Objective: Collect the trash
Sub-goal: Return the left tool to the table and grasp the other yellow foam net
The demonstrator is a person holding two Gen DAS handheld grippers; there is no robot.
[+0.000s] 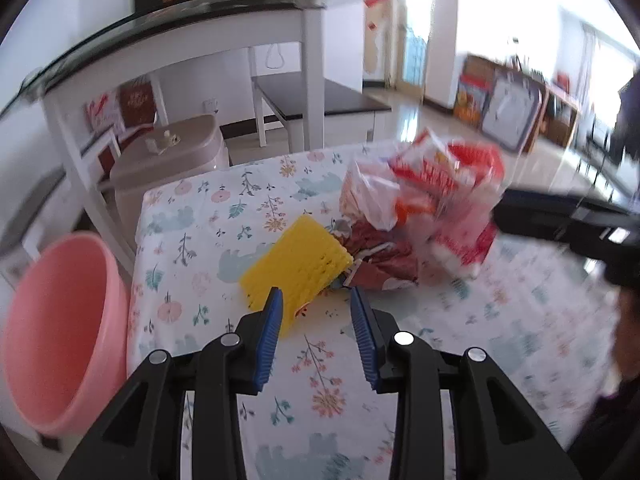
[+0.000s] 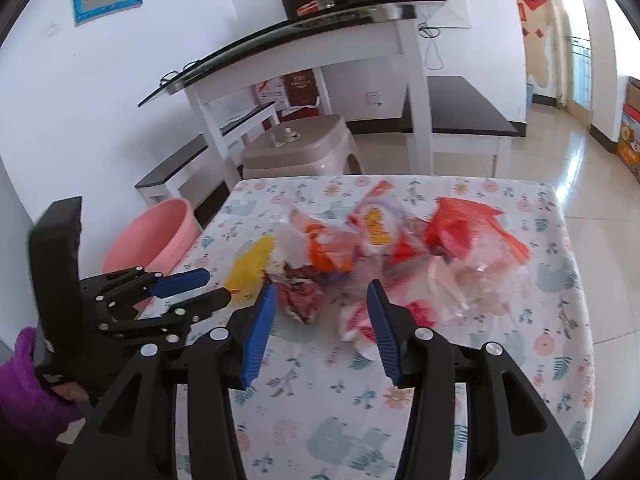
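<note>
A heap of trash lies on the floral tablecloth (image 1: 192,240): a yellow wrapper (image 1: 296,260), a crumpled dark red wrapper (image 1: 384,256) and red-and-white plastic bags (image 1: 432,184). My left gripper (image 1: 315,291) is open just short of the yellow wrapper, whose corner lies beside the left pad (image 1: 270,328); nothing is pinched. In the right wrist view my right gripper (image 2: 321,285) hangs open just short of the crumpled wrapper (image 2: 300,296), with the red bag (image 2: 464,224) further right and the yellow wrapper (image 2: 252,264) at the left. The left gripper (image 2: 218,286) shows there too, low at the left.
A pink bucket (image 1: 60,320) stands on the floor by the table's left side, also visible as the pink bucket (image 2: 160,236). Behind it are a beige stool (image 2: 296,140) and a white console table with a dark glass top (image 2: 280,36). A purple sleeve (image 2: 28,380) holds the left tool.
</note>
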